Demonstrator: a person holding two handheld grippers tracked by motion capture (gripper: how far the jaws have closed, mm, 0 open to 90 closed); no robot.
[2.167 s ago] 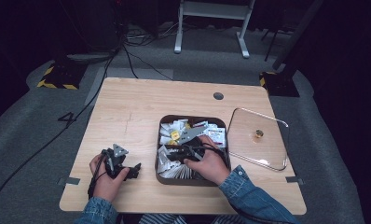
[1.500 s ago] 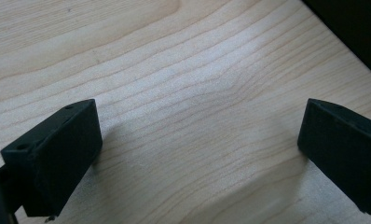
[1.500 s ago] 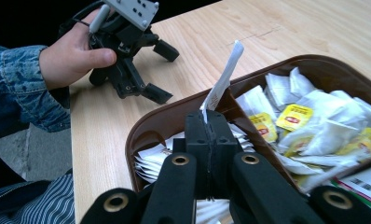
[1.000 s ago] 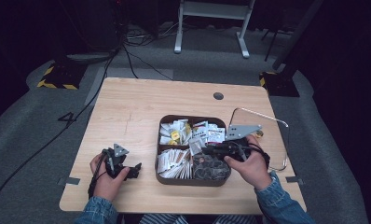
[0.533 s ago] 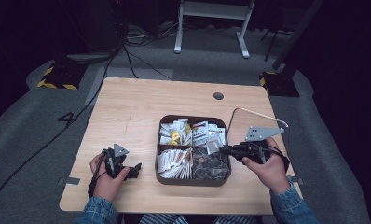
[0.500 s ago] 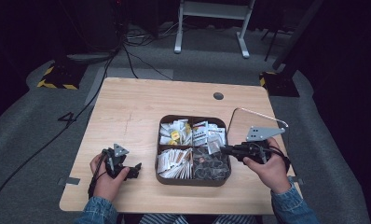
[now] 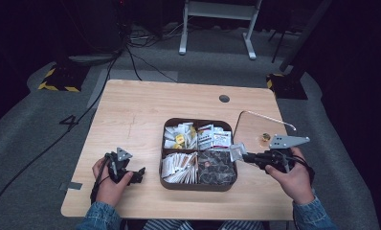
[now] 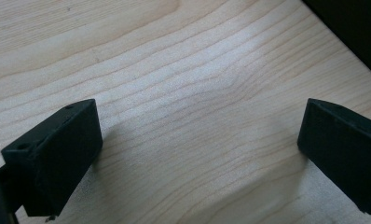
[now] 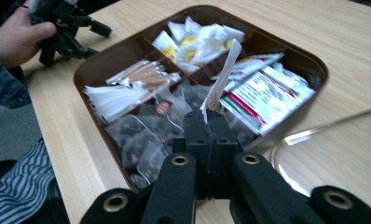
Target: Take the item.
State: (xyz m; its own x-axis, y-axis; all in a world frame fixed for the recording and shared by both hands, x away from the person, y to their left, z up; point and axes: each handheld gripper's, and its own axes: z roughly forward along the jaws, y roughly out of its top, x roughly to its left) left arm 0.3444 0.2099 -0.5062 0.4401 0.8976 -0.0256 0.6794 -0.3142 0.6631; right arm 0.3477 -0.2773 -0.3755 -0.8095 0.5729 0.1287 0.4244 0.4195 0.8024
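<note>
1. The right gripper sits at the right edge of the brown tray, its jaws pressed together on a small white packet that stands up between them, above the tray's right side.
2. About two seconds ago this gripper was down among the packets in the tray's middle; since then it has drawn back to the right, over the clear lid lying on the surface just right of the tray.
3. The left gripper has not shifted: it rests on the near left of the surface, well apart from the tray, its jaws spread wide over bare wood.
4. The tray stays mid-surface, its four compartments filled with packets.
</note>
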